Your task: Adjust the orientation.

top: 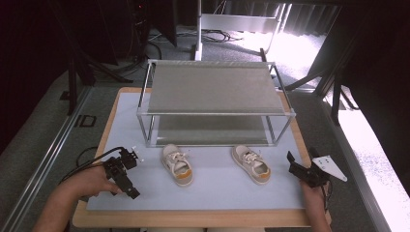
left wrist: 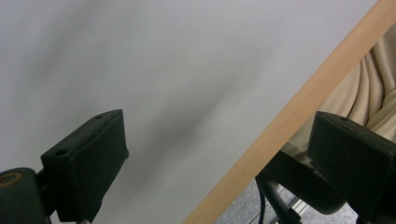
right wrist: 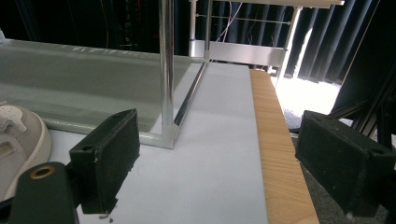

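Observation:
Two small beige shoes with tan toes lie on the white mat [top: 212, 186] in front of a rack: the left shoe [top: 177, 165] and the right shoe [top: 251, 164]. My left gripper [top: 127, 175] is held at the mat's front left corner, well left of the left shoe. In the left gripper view it [left wrist: 219, 121] is open over bare mat and the table's wooden edge [left wrist: 289, 116]. My right gripper [top: 300, 170] is at the mat's right edge, beside the right shoe. It [right wrist: 219, 121] is open and holds nothing, with that shoe's [right wrist: 18, 140] side at its far left.
A two-shelf metal rack [top: 215, 87] with grey shelves stands at the back of the mat; its front right post [right wrist: 166, 70] rises just ahead of my right gripper. A person's beige clothing [left wrist: 373, 88] lies past the front edge. Cables trail on the floor behind.

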A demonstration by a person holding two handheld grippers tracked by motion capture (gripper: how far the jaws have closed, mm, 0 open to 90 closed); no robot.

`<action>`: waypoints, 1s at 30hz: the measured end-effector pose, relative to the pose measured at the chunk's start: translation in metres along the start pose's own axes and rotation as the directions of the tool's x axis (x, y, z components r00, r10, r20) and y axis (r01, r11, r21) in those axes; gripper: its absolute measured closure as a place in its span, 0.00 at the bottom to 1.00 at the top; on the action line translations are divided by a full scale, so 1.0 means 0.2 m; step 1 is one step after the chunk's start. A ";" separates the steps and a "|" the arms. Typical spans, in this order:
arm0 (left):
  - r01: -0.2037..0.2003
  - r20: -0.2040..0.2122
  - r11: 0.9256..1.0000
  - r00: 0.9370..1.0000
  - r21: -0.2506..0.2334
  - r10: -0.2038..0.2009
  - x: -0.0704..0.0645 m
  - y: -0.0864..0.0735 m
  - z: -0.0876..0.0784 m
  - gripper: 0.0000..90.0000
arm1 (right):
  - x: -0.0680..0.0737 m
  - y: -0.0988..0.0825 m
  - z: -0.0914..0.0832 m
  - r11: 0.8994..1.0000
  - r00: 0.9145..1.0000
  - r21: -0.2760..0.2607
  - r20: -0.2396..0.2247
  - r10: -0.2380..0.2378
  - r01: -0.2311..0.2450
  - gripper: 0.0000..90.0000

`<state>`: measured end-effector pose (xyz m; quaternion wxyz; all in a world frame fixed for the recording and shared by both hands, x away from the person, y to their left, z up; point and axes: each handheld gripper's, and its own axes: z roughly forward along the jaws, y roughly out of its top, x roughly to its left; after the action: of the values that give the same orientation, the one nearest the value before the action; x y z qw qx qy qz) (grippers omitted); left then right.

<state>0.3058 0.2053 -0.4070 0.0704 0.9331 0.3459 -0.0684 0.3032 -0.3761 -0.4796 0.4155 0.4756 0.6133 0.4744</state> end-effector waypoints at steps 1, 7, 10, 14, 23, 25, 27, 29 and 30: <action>-0.013 -0.001 1.000 1.000 -0.004 0.013 -0.01 0.02 0.00 0.05 | 0.00 0.00 0.00 1.000 1.000 0.000 0.000 0.000 0.000 0.15; -0.079 0.011 0.997 0.997 -0.015 0.079 -0.08 0.12 -0.04 0.05 | 0.00 0.00 0.00 1.000 1.000 0.000 -0.001 -0.001 0.001 0.15; -0.108 0.010 0.994 0.994 -0.017 0.109 -0.11 0.17 -0.06 0.05 | 0.00 0.00 0.00 1.000 1.000 0.001 0.001 -0.002 0.002 0.15; -0.135 0.020 0.990 0.990 -0.039 0.136 -0.13 0.24 -0.07 0.05 | 0.00 0.00 0.00 1.000 1.000 0.001 0.002 -0.001 0.001 0.15; -0.207 0.021 0.977 0.978 -0.046 0.208 -0.23 0.37 -0.11 0.05 | 0.00 0.00 0.00 1.000 1.000 0.003 -0.003 0.000 0.000 0.15; -0.217 0.013 0.975 0.976 -0.037 0.218 -0.24 0.40 -0.11 0.05 | 0.00 0.00 0.00 1.000 1.000 0.003 -0.005 0.000 0.000 0.15; -0.225 0.014 0.974 0.974 -0.035 0.226 -0.26 0.43 -0.10 0.05 | 0.00 0.00 0.00 1.000 1.000 0.004 -0.006 0.000 0.000 0.15; -0.236 0.011 0.971 0.972 -0.040 0.236 -0.28 0.46 -0.10 0.05 | 0.00 0.00 0.00 1.000 1.000 0.004 -0.005 0.000 0.000 0.15; -0.245 0.003 0.968 0.969 -0.049 0.245 -0.29 0.48 -0.10 0.05 | 0.00 0.00 0.00 1.000 1.000 0.003 -0.003 0.000 0.000 0.15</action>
<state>0.3263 0.1001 -0.3695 0.1023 0.9664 0.2293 -0.0549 0.3037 -0.3761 -0.4796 0.4136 0.4757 0.6146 0.4742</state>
